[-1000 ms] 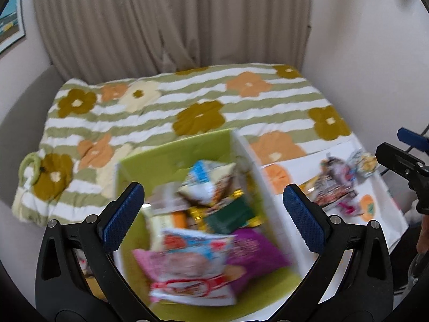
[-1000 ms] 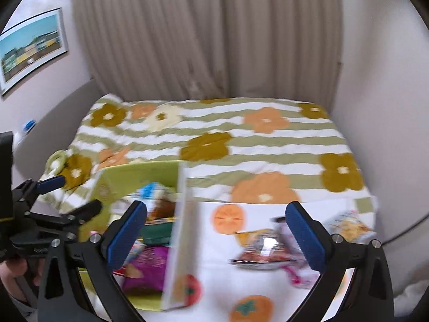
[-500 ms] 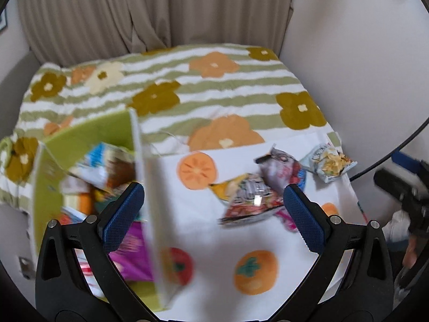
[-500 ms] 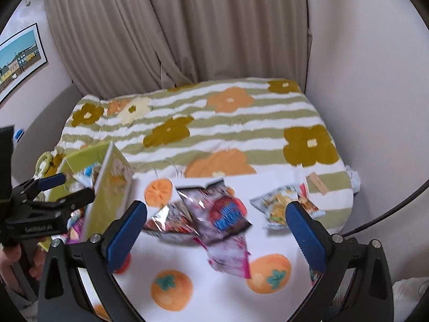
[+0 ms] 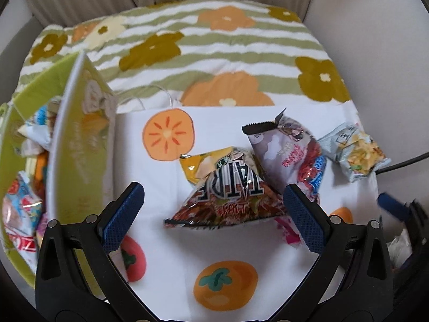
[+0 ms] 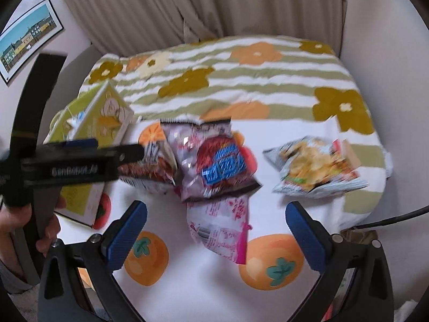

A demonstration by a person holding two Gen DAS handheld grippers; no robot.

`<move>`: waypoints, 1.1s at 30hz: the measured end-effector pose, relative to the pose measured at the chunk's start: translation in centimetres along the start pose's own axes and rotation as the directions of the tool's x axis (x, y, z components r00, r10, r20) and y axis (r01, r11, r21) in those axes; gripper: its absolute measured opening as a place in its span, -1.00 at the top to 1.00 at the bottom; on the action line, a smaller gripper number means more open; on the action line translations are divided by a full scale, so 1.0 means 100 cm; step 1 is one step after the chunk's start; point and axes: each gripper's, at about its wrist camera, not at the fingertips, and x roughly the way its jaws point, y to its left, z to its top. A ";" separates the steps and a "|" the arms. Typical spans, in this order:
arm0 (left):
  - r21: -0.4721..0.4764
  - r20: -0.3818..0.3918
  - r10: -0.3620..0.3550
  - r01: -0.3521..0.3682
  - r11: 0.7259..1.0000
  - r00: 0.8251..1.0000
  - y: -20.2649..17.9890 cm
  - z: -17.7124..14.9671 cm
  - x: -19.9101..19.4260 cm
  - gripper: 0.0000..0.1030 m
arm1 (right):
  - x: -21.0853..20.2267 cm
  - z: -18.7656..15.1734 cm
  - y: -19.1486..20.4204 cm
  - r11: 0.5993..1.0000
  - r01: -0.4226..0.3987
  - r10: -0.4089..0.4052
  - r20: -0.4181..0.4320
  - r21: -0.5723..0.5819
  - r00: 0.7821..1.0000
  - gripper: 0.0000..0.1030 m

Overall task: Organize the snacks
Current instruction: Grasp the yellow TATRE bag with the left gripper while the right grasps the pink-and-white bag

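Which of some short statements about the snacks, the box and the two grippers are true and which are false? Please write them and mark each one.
1. Both grippers are open and hold nothing. True: left gripper, right gripper.
2. The green box is empty. False: packets already lie in it.
3. The brown bag lies on the white cloth, in front of the left gripper. True.
4. The pale chip bag is inside the box. False: it lies on the cloth, on the right.
5. The pink packet lies partly under the purple bag. True.
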 end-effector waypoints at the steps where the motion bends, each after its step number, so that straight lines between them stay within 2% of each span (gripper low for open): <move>1: 0.004 -0.015 0.002 -0.002 1.000 1.000 -0.003 0.001 0.009 -0.99 | 0.008 -0.002 0.000 1.000 -0.001 0.001 -0.013 -0.005 1.000 -1.00; 5: 0.023 -0.057 0.020 -0.019 1.000 0.998 -0.007 -0.001 0.035 -0.99 | 0.038 -0.013 0.000 1.000 0.002 -0.003 -0.060 -0.009 0.998 -1.00; 10: 0.021 -0.079 -0.004 0.005 1.000 0.997 -0.003 -0.004 0.054 -0.99 | 0.056 -0.020 -0.002 1.000 0.016 -0.016 -0.085 -0.002 0.996 -1.00; 11: 0.026 -0.086 -0.006 0.008 1.000 0.996 -0.003 -0.005 0.058 -0.95 | 0.059 -0.021 -0.002 1.000 0.017 -0.017 -0.088 0.001 0.996 -1.00; 13: 0.029 -0.107 -0.020 0.024 0.999 0.994 -0.002 -0.007 0.066 -0.72 | 0.066 -0.023 -0.003 1.000 0.020 -0.020 -0.094 0.005 0.995 -1.00; 14: 0.028 -0.119 -0.029 0.033 0.999 0.992 -0.001 -0.008 0.070 -0.49 | 0.068 -0.024 -0.002 1.000 0.025 -0.024 -0.097 0.003 0.995 -1.00; 15: 0.031 -0.132 -0.023 0.028 0.999 0.991 -0.001 -0.009 0.074 -0.44 | 0.071 -0.024 -0.002 1.000 0.030 -0.030 -0.100 0.001 0.995 -1.00; 23: 0.059 -0.112 -0.051 0.058 0.997 0.992 0.003 -0.012 0.076 -0.35 | 0.085 -0.028 -0.003 0.999 0.044 -0.045 -0.092 -0.007 0.995 -0.99; 25: 0.064 -0.108 -0.047 0.055 0.996 0.993 0.003 -0.013 0.076 -0.34 | 0.087 -0.029 0.000 0.999 0.049 -0.050 -0.090 -0.015 0.995 -0.88; 27: 0.066 -0.104 -0.040 0.047 0.997 0.994 0.003 -0.014 0.074 -0.33 | 0.092 -0.029 0.002 0.998 0.050 -0.052 -0.101 -0.023 0.994 -0.58; 33: 0.055 -0.095 -0.023 0.029 0.998 0.995 0.009 -0.018 0.071 -0.29 | 0.095 -0.033 0.008 0.994 0.084 -0.091 -0.092 -0.074 0.992 -0.12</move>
